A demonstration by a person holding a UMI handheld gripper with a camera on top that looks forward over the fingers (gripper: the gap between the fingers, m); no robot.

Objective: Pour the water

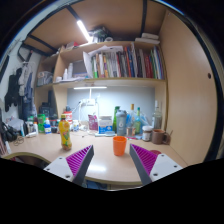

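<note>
A: What fills the view?
B: A pale wooden desk (110, 165) under a wooden bookshelf packed with books (125, 63), with bottles and jars (122, 122) crowded along the back.

A: And the cup?
B: A small orange plastic cup (120, 145) stands upright on the desk, just ahead of the fingers.

A: The tool?
B: The gripper (112, 163) is spread wide, purple pads (78, 161) grasping nothing.

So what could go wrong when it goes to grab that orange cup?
The orange cup stands just beyond the open tongs, not yet between them, so a crooked approach might knock it over. Bottles and jars crowd the desk close behind it, so pushing too far could bump them. Whether the cup holds water cannot be seen; if so, it may spill.
</note>
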